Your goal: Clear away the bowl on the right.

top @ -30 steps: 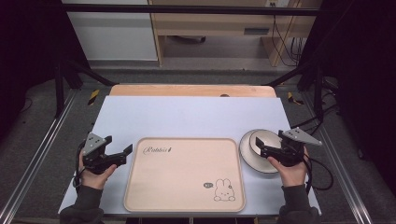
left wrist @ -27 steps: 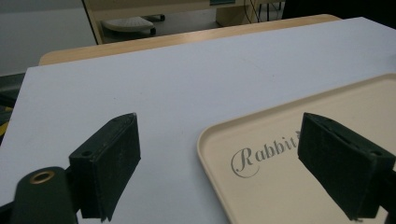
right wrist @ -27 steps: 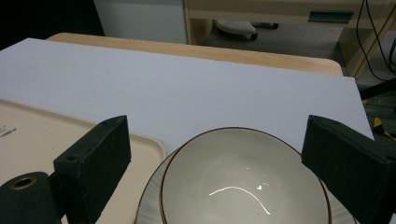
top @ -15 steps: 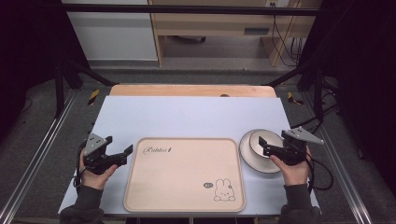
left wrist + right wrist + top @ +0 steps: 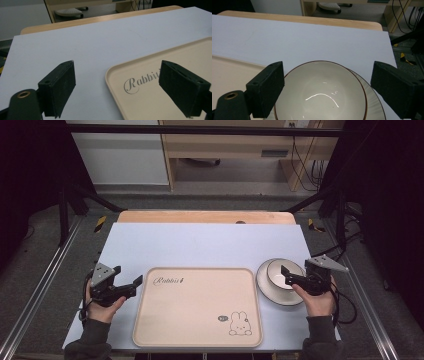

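A person sits at a table covered with a pale blue sheet and holds one gripper in each hand. A beige tray lies flat in the middle near the person's edge; it has the word "Rabbit" printed at its far left corner and a small rabbit drawing at its near right corner. The left gripper is held by the left hand just beside the left edge of the tray. Its jaws are spread wide and hold nothing. In the left gripper view, one jaw is above the blue sheet and the other is above the tray, close to the printed word, so the corner of the tray lies between them. On the right side of the tray, a white bowl with a thin brown rim stands on a white plate. The plate is near the tray's right edge, and whether they touch cannot be told. The right gripper, held by the right hand, is over the bowl. Its jaws are also released and wide apart. In the right gripper view the bowl sits between the two jaws, and it looks empty, with only a light reflection inside. The plate shows under it on the right.
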Motion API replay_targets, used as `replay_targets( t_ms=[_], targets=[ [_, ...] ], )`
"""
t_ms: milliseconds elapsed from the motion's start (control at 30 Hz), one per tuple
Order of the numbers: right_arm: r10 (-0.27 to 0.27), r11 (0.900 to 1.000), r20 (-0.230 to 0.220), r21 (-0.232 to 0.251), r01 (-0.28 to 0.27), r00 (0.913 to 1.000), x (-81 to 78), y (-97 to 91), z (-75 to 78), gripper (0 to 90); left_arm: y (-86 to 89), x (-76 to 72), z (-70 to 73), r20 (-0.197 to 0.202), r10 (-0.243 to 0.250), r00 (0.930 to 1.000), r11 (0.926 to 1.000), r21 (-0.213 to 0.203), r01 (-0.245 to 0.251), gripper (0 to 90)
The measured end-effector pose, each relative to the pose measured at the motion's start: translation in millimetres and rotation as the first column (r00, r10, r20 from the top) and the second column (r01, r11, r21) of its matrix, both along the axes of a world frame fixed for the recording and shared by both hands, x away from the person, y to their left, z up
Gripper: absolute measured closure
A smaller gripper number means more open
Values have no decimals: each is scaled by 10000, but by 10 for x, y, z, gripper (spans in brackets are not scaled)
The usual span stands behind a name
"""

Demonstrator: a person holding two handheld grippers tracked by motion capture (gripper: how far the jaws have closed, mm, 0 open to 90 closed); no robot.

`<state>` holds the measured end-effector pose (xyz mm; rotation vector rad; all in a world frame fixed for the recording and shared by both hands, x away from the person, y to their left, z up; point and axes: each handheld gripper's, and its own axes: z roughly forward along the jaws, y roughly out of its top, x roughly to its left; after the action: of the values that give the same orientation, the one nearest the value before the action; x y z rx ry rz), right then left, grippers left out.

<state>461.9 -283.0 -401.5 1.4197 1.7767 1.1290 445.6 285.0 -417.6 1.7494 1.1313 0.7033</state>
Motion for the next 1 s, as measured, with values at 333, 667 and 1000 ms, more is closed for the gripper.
replay_targets(
  t_ms=[333, 667, 1000],
  targets=[
    [-222, 9997, -237, -146, 219, 9995, 49, -61, -52, 160, -4, 0, -1, -3, -12, 10000, 10000, 20, 12, 139],
    [-597, 9980, -670, -259, 581, 9960, 145, -124, -116, 211, -9, 5, -11, -24, -10, 10000, 10000, 52, 10, 140],
    [-668, 9977, -1184, -226, 646, 9907, 240, -168, -181, 270, -7, 8, -19, -45, -18, 10000, 10000, 66, 18, 144]
  ],
)
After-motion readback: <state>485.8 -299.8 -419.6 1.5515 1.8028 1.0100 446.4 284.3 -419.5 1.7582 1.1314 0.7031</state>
